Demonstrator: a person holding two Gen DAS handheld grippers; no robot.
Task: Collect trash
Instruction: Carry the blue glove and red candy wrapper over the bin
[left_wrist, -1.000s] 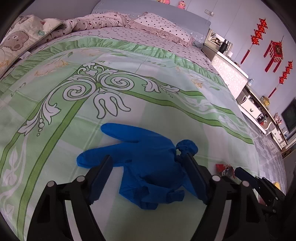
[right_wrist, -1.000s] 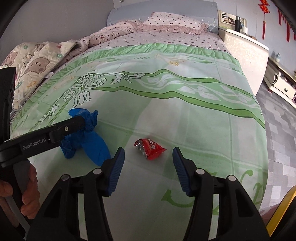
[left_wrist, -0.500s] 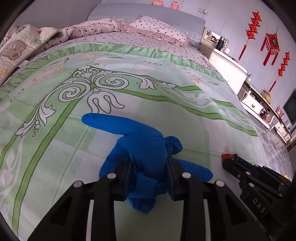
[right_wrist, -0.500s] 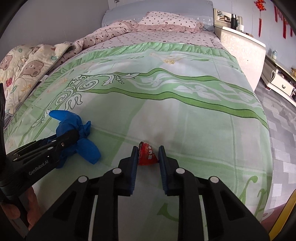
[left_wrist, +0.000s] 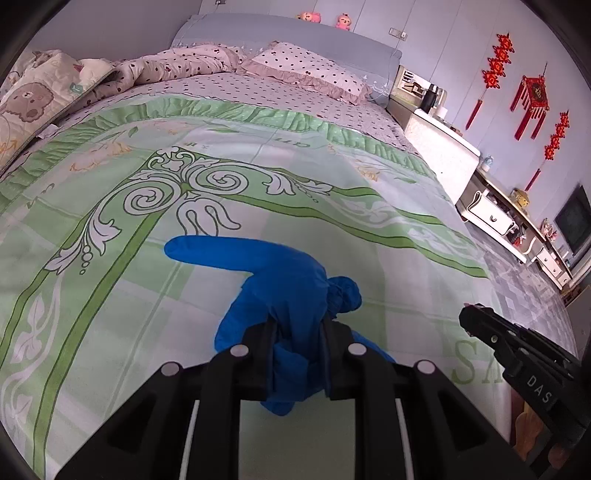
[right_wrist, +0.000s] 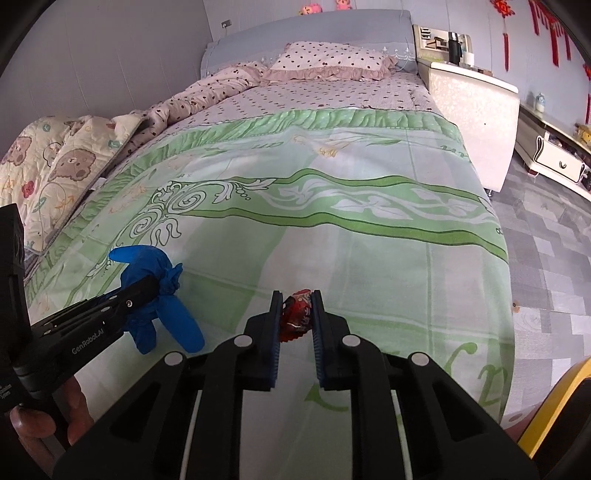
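A blue rubber glove (left_wrist: 284, 284) hangs crumpled from my left gripper (left_wrist: 298, 328), which is shut on its middle just above the green bedspread (left_wrist: 332, 221). The glove also shows in the right wrist view (right_wrist: 147, 269), with the left gripper (right_wrist: 147, 288) at the left. My right gripper (right_wrist: 297, 306) is shut on a small red snack wrapper (right_wrist: 297, 314) near the bed's foot. The right gripper's tip (left_wrist: 469, 314) shows at the right of the left wrist view; the wrapper is hidden there.
A pink dotted quilt and pillow (right_wrist: 332, 61) lie at the head of the bed, a bear-print blanket (right_wrist: 55, 166) along the left side. A white nightstand (right_wrist: 476, 110) and low cabinets (left_wrist: 517, 229) stand right of the bed. A yellow object (right_wrist: 554, 406) shows at bottom right.
Both grippers closed: the left on the blue glove, the right on the red wrapper. Both have since lifted a little, the glove bunching up off the bedspread.
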